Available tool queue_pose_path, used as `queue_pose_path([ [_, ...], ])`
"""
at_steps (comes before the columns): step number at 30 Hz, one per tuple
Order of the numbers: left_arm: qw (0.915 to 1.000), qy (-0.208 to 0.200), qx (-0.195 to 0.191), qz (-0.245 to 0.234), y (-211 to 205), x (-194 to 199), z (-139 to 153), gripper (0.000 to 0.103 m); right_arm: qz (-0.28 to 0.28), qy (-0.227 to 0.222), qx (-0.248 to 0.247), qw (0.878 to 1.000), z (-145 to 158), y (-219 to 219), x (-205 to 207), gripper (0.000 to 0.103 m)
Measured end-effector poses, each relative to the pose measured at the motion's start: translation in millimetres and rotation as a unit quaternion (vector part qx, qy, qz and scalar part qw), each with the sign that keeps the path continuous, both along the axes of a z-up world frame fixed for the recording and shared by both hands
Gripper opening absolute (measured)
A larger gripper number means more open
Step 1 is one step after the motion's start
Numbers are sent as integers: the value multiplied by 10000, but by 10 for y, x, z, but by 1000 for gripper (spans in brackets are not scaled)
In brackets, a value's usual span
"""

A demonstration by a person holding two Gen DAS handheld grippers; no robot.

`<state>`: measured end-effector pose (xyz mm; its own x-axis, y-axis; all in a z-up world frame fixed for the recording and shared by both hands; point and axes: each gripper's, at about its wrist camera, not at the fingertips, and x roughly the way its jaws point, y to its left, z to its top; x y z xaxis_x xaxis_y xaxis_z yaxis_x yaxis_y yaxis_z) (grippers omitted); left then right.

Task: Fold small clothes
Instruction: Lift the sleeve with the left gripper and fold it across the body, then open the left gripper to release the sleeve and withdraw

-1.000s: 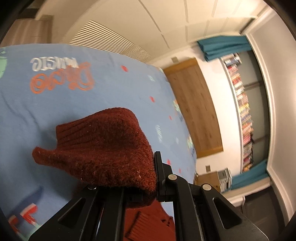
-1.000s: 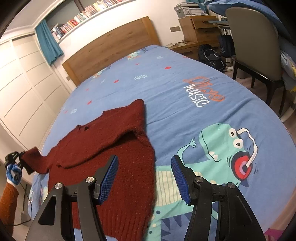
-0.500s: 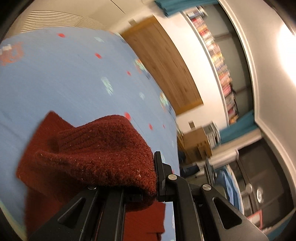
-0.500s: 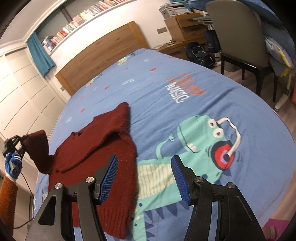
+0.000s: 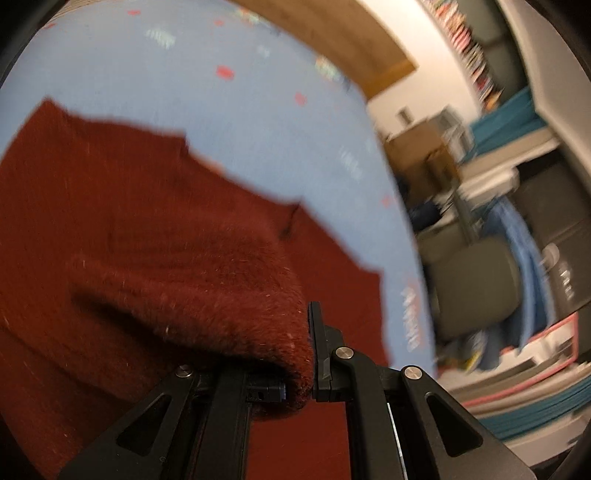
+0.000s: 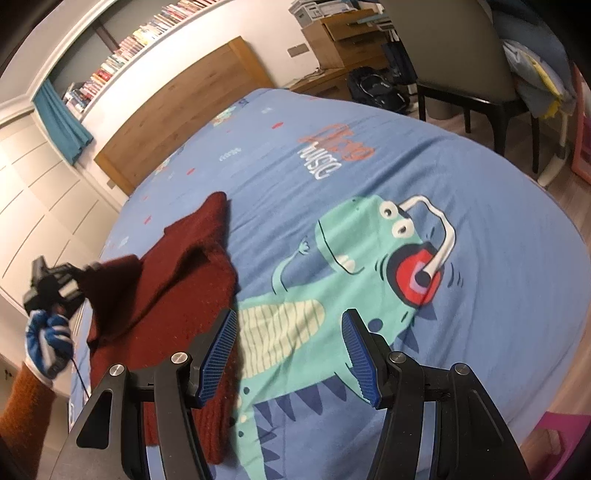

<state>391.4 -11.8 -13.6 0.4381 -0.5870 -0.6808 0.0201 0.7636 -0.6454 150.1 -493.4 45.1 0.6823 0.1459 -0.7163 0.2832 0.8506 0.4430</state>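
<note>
A dark red knit sweater [image 6: 173, 280] lies on the blue bed sheet [image 6: 480, 229], left of the printed green dinosaur. My left gripper [image 5: 308, 354] is shut on the sweater's sleeve [image 5: 207, 295], which drapes over its fingers and hangs above the sweater's body [image 5: 92, 184]. In the right wrist view that left gripper [image 6: 79, 275] is at the far left, lifting the sleeve [image 6: 110, 284] over the garment. My right gripper [image 6: 288, 347] stands open with nothing between its blue pads, above the sweater's near edge and the dinosaur's belly.
A wooden headboard [image 6: 177, 110] ends the bed at the back. A grey chair [image 6: 454, 48], a wooden desk [image 6: 343, 33] and a black bag [image 6: 376, 88] stand beyond the bed's right side. White wardrobe doors [image 6: 40, 192] line the left.
My left gripper has swung the held sleeve from beside the bed inward, over the sweater's body. The right gripper dropped a little and stayed open.
</note>
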Motion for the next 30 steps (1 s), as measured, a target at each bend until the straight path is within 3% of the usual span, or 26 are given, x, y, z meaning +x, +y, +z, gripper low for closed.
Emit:
queue_pose_path([
  [5,9974,225,605,-318,-162,-196,-282,10,-68,48,42,10000,-67,-57,-18,61],
  [7,9978,230,516,-355,-126,-301,-287,13,-87,60,52,9999,-85,-75,-25,61],
  [9,9991,132,347,-202,-17,-329,-228,31,-93,78,64,9999,-104,-82,-26,61],
  [11,9996,125,208,129,113,-282,-161,38,-91,95,81,9999,-126,-80,-23,61],
  [16,9949,519,-46,865,495,-168,-278,36,-34,157,61,9999,-170,-47,-14,61],
  [17,9938,610,-133,922,490,-142,-309,32,-32,177,54,9998,-181,-45,-18,61],
  [18,9932,652,-234,933,495,-121,-324,18,-38,191,55,9998,-190,-41,-19,61],
  [21,9954,583,-270,710,449,-90,-251,10,-56,243,54,9997,-219,-48,-19,61],
  [28,9994,280,-50,-184,-116,-120,-21,10,-87,325,13,9994,-268,-60,-33,61],
  [30,9985,189,100,-504,-343,-147,10,20,-78,337,9,9994,-275,-56,-35,61],
])
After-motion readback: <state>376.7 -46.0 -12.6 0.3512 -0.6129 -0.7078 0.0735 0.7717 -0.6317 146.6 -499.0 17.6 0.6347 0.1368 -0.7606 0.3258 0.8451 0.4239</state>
